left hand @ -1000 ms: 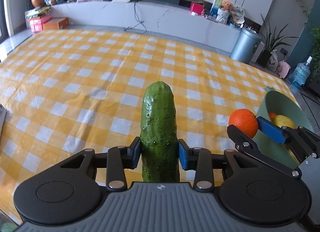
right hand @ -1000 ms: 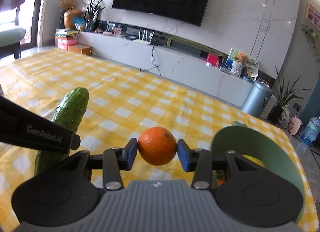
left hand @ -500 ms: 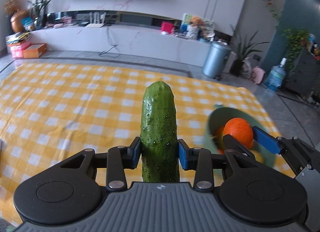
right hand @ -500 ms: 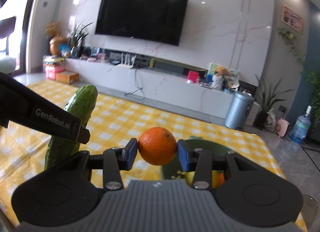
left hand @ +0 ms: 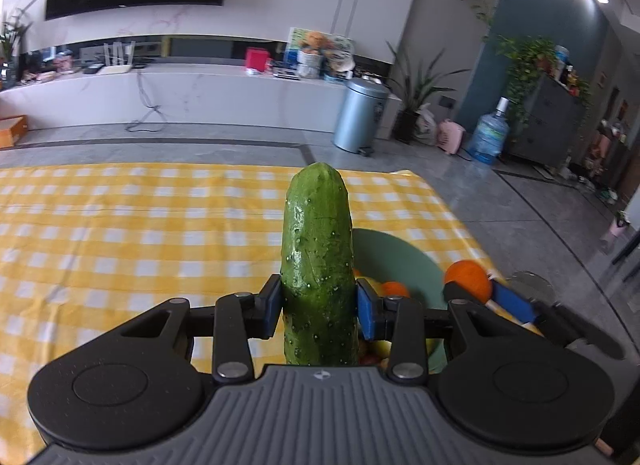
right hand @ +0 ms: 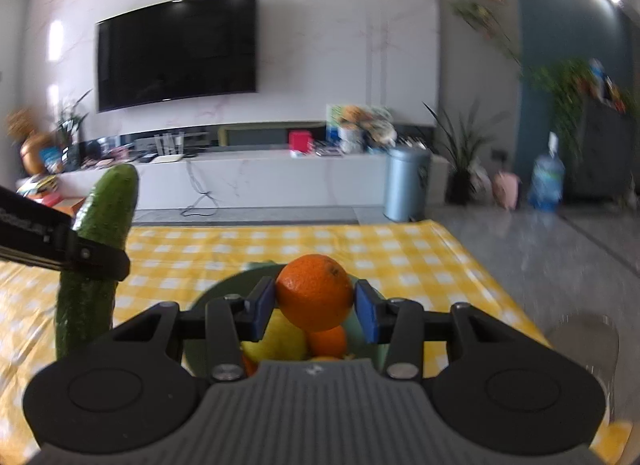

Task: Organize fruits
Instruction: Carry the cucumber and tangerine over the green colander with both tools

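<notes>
Inside green bowl (right hand: pixel 208 299) — yellow fruit (right hand: pixel 280 339), small orange (right hand: pixel 326 341).

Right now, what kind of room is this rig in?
Most likely a home living room: a wall-mounted TV above a long white media console, houseplants and a water jug on the floor, and a table with a yellow checked cloth in front.

Home living room: wall TV (right hand: pixel 176 51), media console (left hand: pixel 180 93), houseplants (left hand: pixel 420 85).
</notes>
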`<control>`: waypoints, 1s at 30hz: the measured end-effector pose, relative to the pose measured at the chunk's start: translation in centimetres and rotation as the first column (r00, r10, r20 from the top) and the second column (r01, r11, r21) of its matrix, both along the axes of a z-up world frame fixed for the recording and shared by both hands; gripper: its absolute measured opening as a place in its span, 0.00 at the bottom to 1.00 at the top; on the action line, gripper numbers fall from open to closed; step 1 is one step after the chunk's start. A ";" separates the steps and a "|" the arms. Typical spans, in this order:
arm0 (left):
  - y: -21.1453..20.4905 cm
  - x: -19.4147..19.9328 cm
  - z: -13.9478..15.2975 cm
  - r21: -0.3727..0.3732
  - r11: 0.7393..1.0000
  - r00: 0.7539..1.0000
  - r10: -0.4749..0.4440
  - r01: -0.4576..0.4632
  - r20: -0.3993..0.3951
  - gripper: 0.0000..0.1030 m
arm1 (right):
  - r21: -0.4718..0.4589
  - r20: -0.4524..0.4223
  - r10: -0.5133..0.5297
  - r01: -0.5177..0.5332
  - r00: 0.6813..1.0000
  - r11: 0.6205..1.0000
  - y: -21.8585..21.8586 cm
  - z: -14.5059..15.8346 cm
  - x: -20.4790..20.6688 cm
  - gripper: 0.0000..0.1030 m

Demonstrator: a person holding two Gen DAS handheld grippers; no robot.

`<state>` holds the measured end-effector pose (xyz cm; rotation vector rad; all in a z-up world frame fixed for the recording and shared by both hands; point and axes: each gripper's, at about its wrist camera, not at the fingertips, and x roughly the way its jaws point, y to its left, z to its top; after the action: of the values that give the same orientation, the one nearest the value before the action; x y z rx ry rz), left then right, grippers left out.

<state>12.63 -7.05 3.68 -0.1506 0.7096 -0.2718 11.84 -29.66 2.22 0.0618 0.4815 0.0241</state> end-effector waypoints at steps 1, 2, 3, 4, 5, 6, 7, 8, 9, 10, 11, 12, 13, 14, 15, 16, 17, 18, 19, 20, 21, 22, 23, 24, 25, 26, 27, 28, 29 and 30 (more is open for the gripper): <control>-0.3 0.5 -0.1 -0.014 1.000 1.000 -0.013 0.013 -0.007 0.41 | 0.018 -0.014 -0.011 0.011 1.000 1.000 -0.4 -0.3 0.3 0.40; -0.4 1.0 -0.3 -0.031 0.999 1.000 -0.026 0.026 -0.017 0.41 | 0.032 -0.027 -0.018 0.019 0.999 0.999 -0.6 -0.5 0.7 0.40; -0.6 1.4 -0.5 -0.050 0.998 0.999 -0.039 0.038 -0.028 0.41 | 0.042 -0.038 -0.024 0.025 0.999 0.999 -0.8 -0.9 0.9 0.40; -0.8 2.0 -0.7 -0.065 0.997 0.998 -0.052 0.049 -0.038 0.41 | 0.049 -0.050 -0.028 0.030 0.998 0.998 -0.9 -1.1 1.4 0.40; -1.0 2.4 -0.9 -0.075 0.995 0.997 -0.062 0.058 -0.046 0.41 | 0.059 -0.060 -0.029 0.033 0.998 0.998 -1.1 -1.4 1.7 0.40; -1.2 2.9 -1.0 -0.083 0.994 0.996 -0.070 0.066 -0.051 0.41 | 0.071 -0.070 -0.030 0.035 0.997 0.997 -1.3 -1.7 2.0 0.40; -1.4 3.4 -1.1 -0.088 0.993 0.995 -0.079 0.074 -0.055 0.41 | 0.083 -0.081 -0.031 0.038 0.996 0.996 -1.3 -2.0 2.1 0.40; -1.6 3.9 -1.3 -0.094 0.992 0.994 -0.086 0.080 -0.061 0.41 | 0.093 -0.089 -0.032 0.040 0.996 0.995 -1.5 -2.2 2.5 0.40; -1.7 4.3 -1.5 -0.104 0.991 0.993 -0.093 0.086 -0.068 0.41 | 0.102 -0.095 -0.033 0.042 0.995 0.994 -1.6 -2.3 3.0 0.40; -1.8 4.7 -1.8 -0.114 0.989 0.992 -0.099 0.090 -0.080 0.41 | 0.110 -0.099 -0.029 0.040 0.995 0.993 -1.6 -2.4 3.2 0.40; -1.9 5.1 -2.1 -0.125 0.988 0.991 -0.099 0.087 -0.094 0.41 | 0.117 -0.102 -0.022 0.034 0.994 0.993 -1.6 -2.5 3.5 0.40; -1.9 5.4 -2.4 -0.136 0.987 0.990 -0.097 0.082 -0.105 0.41 | 0.119 -0.107 -0.013 0.026 0.994 0.993 -1.5 -2.7 3.7 0.40; -2.0 5.8 -2.8 -0.144 0.986 0.989 -0.095 0.079 -0.111 0.41 | 0.115 -0.112 -0.005 0.018 0.994 0.993 -1.3 -2.9 3.8 0.40; -2.0 6.2 -3.2 -0.154 0.985 0.989 -0.091 0.073 -0.115 0.41 | 0.110 -0.116 0.003 0.010 0.993 0.994 -1.3 -3.0 3.9 0.40; -2.0 6.6 -3.6 -0.160 0.985 0.989 -0.087 0.067 -0.118 0.41 | 0.107 -0.118 0.008 0.005 0.993 0.994 -1.1 -3.1 4.0 0.40; -2.0 6.9 -4.0 -0.163 0.985 0.989 -0.079 0.058 -0.127 0.41 | 0.106 -0.119 0.013 -0.001 0.993 0.994 -1.0 -3.2 4.1 0.40; -1.9 7.3 -4.4 -0.162 0.986 0.988 -0.065 0.043 -0.138 0.41 | 0.107 -0.122 0.019 -0.006 0.992 0.994 -0.9 -3.3 4.1 0.40; -1.9 7.5 -4.8 -0.160 0.987 0.988 -0.049 0.025 -0.150 0.41 | 0.109 -0.125 0.023 -0.009 0.992 0.994 -1.0 -3.4 4.2 0.40; -1.9 7.6 -5.1 -0.162 0.987 0.986 -0.034 0.008 -0.160 0.41 | 0.111 -0.130 0.025 -0.011 0.991 0.994 -1.0 -3.5 4.3 0.40; -1.8 7.8 -5.5 -0.166 0.986 0.985 -0.020 -0.009 -0.172 0.41 | 0.113 -0.136 0.027 -0.012 0.990 0.993 -0.9 -3.6 4.4 0.40; -1.7 7.9 -5.9 -0.170 0.985 0.983 -0.008 -0.023 -0.182 0.41 | 0.117 -0.143 0.029 -0.012 0.989 0.993 -0.9 -3.7 4.4 0.40; -1.6 8.0 -6.1 -0.178 0.983 0.982 0.000 -0.034 -0.187 0.42 | 0.119 -0.149 0.030 -0.012 0.988 0.993 -1.0 -3.8 4.5 0.40; -1.4 8.1 -6.4 -0.191 0.981 0.981 0.004 -0.042 -0.194 0.42 | 0.118 -0.155 0.031 -0.013 0.987 0.993 -1.0 -3.8 4.6 0.40; -1.3 8.2 -6.4 -0.199 0.979 0.980 0.007 -0.048 -0.200 0.42 | 0.118 -0.159 0.034 -0.015 0.987 0.993 -1.0 -3.9 4.7 0.40; -1.2 8.2 -6.5 -0.205 0.977 0.978 0.012 -0.055 -0.206 0.42 | 0.117 -0.162 0.040 -0.021 0.986 0.993 -0.9 -3.9 4.7 0.40; -1.0 8.3 -6.7 -0.211 0.975 0.976 0.019 -0.066 -0.216 0.42 | 0.116 -0.165 0.047 -0.028 0.985 0.993 -0.8 -4.0 4.8 0.40; -0.9 8.5 -6.8 -0.217 0.973 0.974 0.027 -0.078 -0.226 0.42 | 0.113 -0.169 0.053 -0.034 0.984 0.993 -0.7 -4.0 4.9 0.40; -0.7 8.6 -7.0 -0.228 0.970 0.971 0.034 -0.089 -0.236 0.42 | 0.109 -0.171 0.057 -0.039 0.984 0.993 -0.6 -4.1 5.0 0.40; -0.5 8.8 -7.3 -0.237 0.967 0.969 0.037 -0.097 -0.245 0.42 | 0.106 -0.173 0.058 -0.040 0.983 0.994 -0.5 -4.0 5.2 0.40; -0.4 9.0 -7.5 -0.243 0.965 0.966 0.039 -0.103 -0.255 0.42 | 0.104 -0.173 0.058 -0.040 0.983 0.994 -0.5 -4.1 5.3 0.40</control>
<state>21.60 -7.48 -3.79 -0.4606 0.9147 -0.2768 17.10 -30.17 -1.84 0.1515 0.6585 0.0916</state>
